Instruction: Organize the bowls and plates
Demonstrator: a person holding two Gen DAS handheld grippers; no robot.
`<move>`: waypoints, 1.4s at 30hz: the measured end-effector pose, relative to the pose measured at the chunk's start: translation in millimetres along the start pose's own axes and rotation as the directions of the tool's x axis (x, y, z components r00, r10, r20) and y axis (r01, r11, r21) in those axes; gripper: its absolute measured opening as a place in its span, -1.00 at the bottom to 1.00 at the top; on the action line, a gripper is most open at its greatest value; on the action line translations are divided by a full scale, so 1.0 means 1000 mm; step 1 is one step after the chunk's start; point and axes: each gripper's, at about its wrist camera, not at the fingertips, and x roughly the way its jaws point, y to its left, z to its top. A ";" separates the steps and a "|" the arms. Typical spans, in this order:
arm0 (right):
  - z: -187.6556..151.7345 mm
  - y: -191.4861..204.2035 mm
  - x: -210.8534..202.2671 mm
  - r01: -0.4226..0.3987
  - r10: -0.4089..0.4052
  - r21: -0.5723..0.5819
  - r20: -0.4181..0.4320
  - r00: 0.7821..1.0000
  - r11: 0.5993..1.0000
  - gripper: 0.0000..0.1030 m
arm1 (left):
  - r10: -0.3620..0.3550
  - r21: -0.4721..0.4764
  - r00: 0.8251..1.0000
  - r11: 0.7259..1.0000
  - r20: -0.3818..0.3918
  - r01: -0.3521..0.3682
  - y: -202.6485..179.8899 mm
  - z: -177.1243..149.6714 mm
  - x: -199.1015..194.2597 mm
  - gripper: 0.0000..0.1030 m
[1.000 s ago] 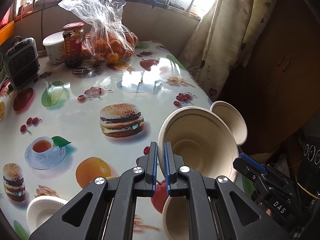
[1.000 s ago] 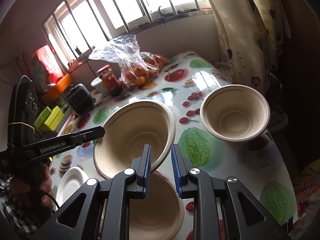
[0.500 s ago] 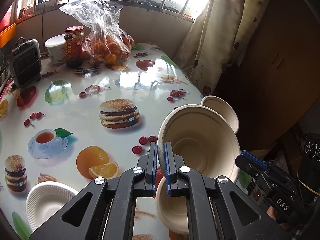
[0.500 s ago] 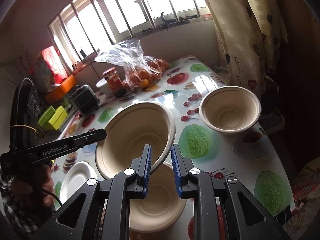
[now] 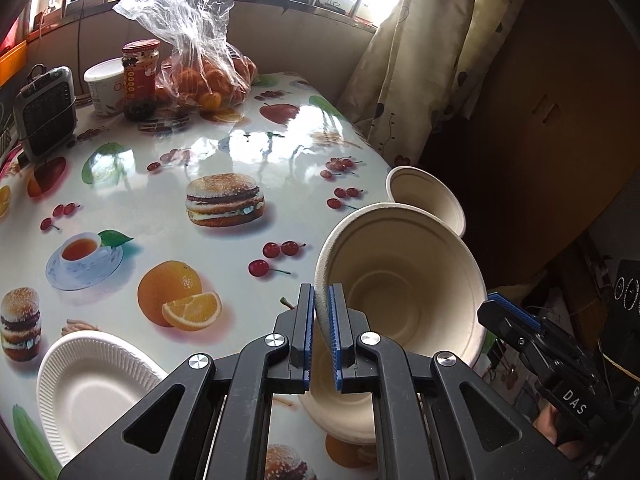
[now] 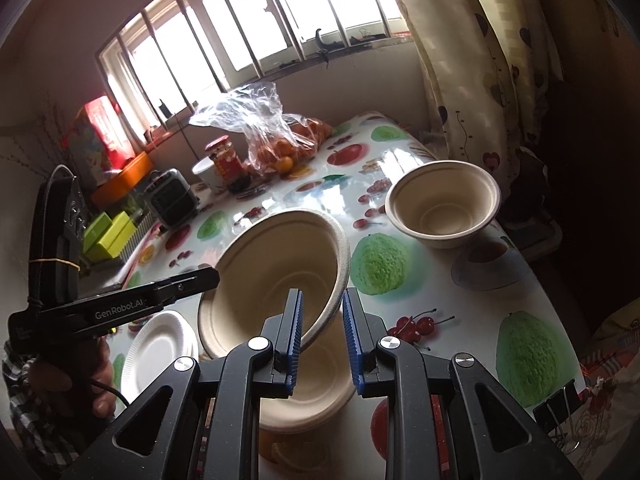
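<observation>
**Tilted bowl carried over the lower bowl**

My left gripper (image 5: 319, 322) has its fingers clamped on the rim of the tilted bowl (image 5: 404, 280). Over the last second it has slid back along the tabletop (image 5: 240, 152), so a second bowl (image 6: 300, 392) now sits right beneath it. My right gripper (image 6: 322, 334) holds nothing, its fingers slightly apart astride the tilted rim. A third bowl (image 6: 442, 204) and the white plate (image 5: 92, 384) wait apart; nesting looks close.
</observation>
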 end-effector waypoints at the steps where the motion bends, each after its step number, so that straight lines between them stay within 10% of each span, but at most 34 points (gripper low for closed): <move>1: -0.002 -0.001 -0.001 0.000 0.000 0.004 -0.001 1.000 1.000 -0.61 | -0.002 -0.001 1.000 1.000 -0.004 0.002 0.000 -0.002 0.000 -0.85; 42: -0.043 -0.009 0.014 0.013 -0.009 0.046 -0.086 0.996 0.999 -0.61 | 0.037 -0.002 0.995 0.999 -0.094 -0.038 0.006 -0.036 0.016 -0.84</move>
